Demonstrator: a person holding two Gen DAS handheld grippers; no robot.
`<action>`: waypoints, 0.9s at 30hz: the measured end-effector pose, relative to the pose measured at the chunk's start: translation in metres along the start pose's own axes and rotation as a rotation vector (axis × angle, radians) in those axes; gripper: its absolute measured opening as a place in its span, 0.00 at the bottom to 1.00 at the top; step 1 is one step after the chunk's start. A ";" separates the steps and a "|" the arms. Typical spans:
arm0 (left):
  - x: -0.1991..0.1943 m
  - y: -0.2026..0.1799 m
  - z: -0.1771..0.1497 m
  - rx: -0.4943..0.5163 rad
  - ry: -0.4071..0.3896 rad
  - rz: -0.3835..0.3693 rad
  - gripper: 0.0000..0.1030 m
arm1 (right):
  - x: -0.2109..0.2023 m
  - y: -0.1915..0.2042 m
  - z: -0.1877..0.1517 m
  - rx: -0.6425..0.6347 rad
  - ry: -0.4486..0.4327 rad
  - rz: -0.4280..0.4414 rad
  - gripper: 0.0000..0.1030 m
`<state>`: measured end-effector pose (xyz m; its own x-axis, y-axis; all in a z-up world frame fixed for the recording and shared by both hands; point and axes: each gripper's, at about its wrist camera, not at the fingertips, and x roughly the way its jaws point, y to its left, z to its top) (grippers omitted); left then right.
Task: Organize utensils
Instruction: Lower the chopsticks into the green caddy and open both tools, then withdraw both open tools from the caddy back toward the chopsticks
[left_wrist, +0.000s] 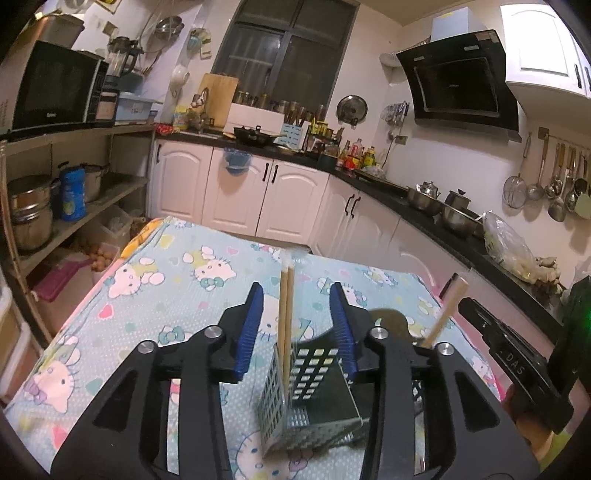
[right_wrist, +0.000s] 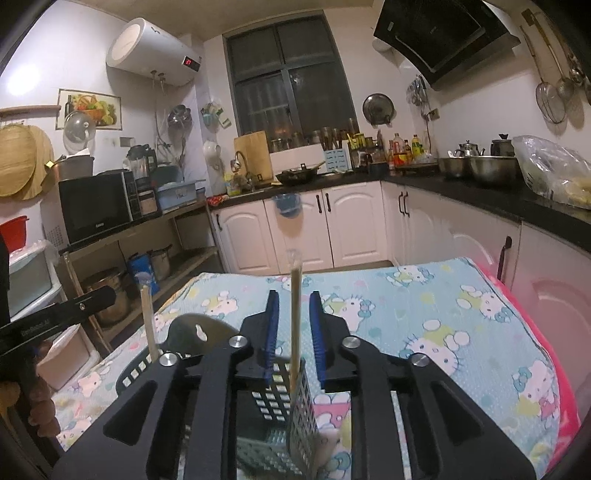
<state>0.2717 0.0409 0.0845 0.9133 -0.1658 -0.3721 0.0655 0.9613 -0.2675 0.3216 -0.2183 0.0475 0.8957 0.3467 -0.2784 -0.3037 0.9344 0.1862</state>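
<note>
Kitchen surface (left_wrist: 177, 280), lower centre: both claws spread, clear of chopsticks (left_wrist: 284, 314) in holder (left_wrist: 314, 380). They're light, stiff, slippery; pinch mid-shaft.

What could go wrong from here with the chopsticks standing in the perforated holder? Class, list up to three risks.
1. The chopsticks stand between the open left gripper's jaws; pulling away sideways could snag them and tip the holder.
2. The right gripper, also open, straddles another chopstick: same snag risk.
3. The holder sits on a soft cloth, so tall, leaning sticks might topple it.
</note>
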 end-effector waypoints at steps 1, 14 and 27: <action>-0.002 0.001 -0.001 -0.005 0.009 0.001 0.32 | -0.001 -0.001 -0.001 0.000 0.003 -0.001 0.18; -0.022 0.002 -0.015 -0.020 0.069 -0.005 0.61 | -0.031 0.001 -0.008 0.020 0.050 -0.003 0.34; -0.046 0.003 -0.033 -0.014 0.105 0.001 0.89 | -0.061 0.010 -0.023 -0.005 0.108 0.000 0.49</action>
<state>0.2166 0.0438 0.0716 0.8661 -0.1876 -0.4634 0.0581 0.9584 -0.2795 0.2569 -0.2283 0.0446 0.8557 0.3531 -0.3783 -0.3056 0.9347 0.1814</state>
